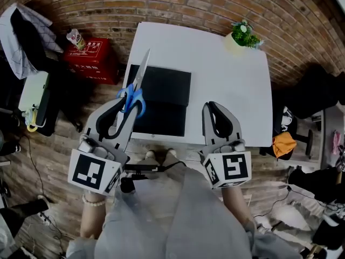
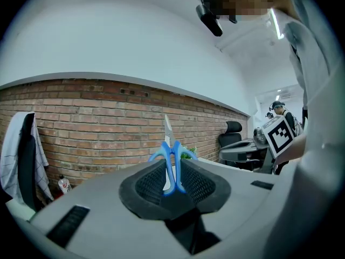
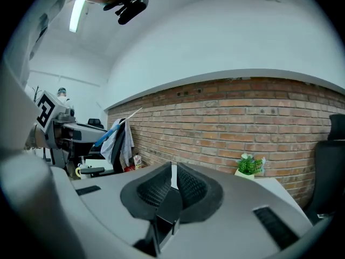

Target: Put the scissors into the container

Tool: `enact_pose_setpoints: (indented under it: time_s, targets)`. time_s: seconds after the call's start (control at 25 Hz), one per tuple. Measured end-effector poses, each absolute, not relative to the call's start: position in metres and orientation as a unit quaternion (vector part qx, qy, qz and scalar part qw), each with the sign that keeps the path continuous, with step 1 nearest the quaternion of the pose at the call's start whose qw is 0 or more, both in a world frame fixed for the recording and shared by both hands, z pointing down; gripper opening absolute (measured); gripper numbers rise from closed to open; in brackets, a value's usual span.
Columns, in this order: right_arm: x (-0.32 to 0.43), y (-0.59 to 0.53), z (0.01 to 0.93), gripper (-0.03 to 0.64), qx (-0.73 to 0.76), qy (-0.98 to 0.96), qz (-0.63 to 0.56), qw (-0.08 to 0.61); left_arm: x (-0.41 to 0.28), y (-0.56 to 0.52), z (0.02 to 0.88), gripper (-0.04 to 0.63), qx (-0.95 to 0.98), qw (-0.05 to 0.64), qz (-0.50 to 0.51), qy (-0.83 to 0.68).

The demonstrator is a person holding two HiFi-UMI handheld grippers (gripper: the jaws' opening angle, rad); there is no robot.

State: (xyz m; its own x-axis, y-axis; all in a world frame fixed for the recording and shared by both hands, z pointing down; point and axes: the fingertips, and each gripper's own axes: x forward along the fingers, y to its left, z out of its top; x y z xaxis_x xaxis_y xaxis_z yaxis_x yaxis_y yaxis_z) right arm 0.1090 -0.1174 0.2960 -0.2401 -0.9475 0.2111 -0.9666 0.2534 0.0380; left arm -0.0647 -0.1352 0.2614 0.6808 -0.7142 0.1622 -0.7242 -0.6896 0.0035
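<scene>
Holding the scissors (image 1: 139,77) tight, our left gripper (image 1: 131,102) has its jaws squeezed on the blue handles. The shiny blades stick out past the gripper, pointing away from us. Our right gripper (image 1: 212,108) has its jaws pressed together with nothing in them. It hangs over the near edge of the desk (image 1: 226,90).

We think the scissors are picked up and now being carried. They are in the air over the near left corner of the black container (image 1: 161,90), which sits on the left part of the white desk. The scissors are not in it yet. Next, we would have to move them a bit to the right, go down low, and then let the jaws come apart so they drop inside. The blades are long, so we should lay them flat.

A small green plant in a pot (image 1: 243,35) stands at the far right corner of the desk. On the wooden floor (image 1: 59,144) to the left is a red box (image 1: 89,61) with a bottle (image 1: 75,38) on top. Behind it all is a brick wall (image 1: 188,4).
</scene>
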Motion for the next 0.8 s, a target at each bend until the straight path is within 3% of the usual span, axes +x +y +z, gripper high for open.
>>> enact_pose_setpoints:
  time_s: [0.8]
  targets:
    - [0.148, -0.097, 0.307, 0.058, 0.655, -0.746, 0.061, 0.106, -0.018, -0.135, 0.312, 0.098, 0.943, 0.005, 0.163, -0.29]
